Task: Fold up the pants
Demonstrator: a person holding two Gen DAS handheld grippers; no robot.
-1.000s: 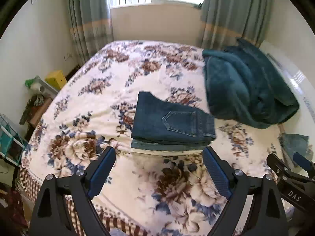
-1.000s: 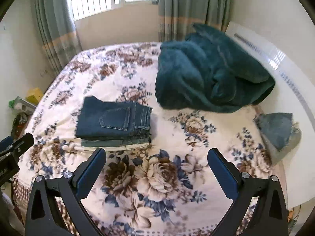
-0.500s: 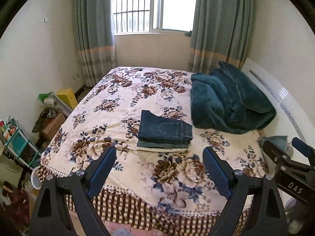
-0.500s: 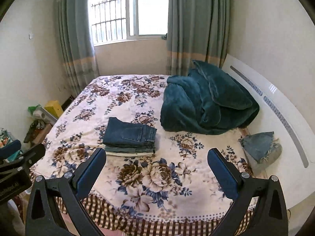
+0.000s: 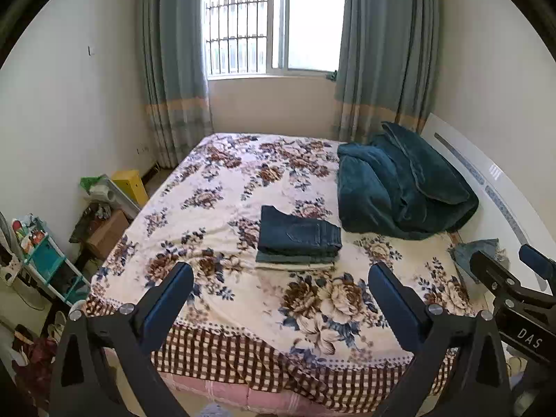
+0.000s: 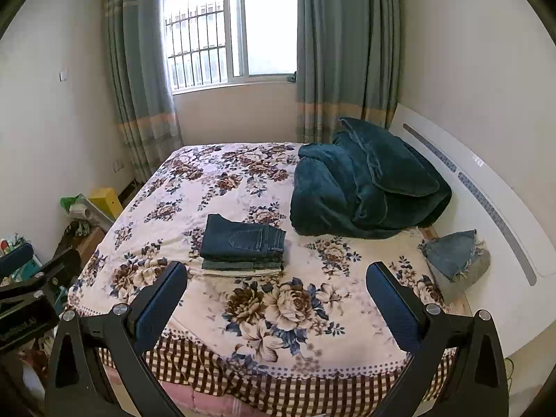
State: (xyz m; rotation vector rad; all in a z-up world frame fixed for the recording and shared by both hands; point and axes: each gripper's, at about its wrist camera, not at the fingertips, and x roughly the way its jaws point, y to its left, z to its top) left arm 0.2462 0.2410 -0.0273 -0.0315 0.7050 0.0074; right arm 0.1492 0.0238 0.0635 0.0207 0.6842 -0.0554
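Note:
A stack of folded pants [image 5: 298, 243] lies on the floral bed [image 5: 222, 208], dark blue jeans on top, paler ones under them. It also shows in the right wrist view [image 6: 243, 246]. My left gripper [image 5: 279, 299] is open and empty, held back from the bed's near edge, well short of the stack. My right gripper [image 6: 276, 299] is open and empty, equally far back. The right gripper's body shows at the left wrist view's right edge [image 5: 514, 285].
A heaped teal blanket [image 5: 399, 191] lies at the bed's far right by the white headboard [image 6: 486, 208]. A crumpled denim piece [image 6: 455, 253] sits near the headboard. Boxes and a shelf [image 5: 45, 264] crowd the floor on the left.
Both grippers have pulled back and up from the bed. The stack now looks smaller and farther, and the window and bed edge have come into view.

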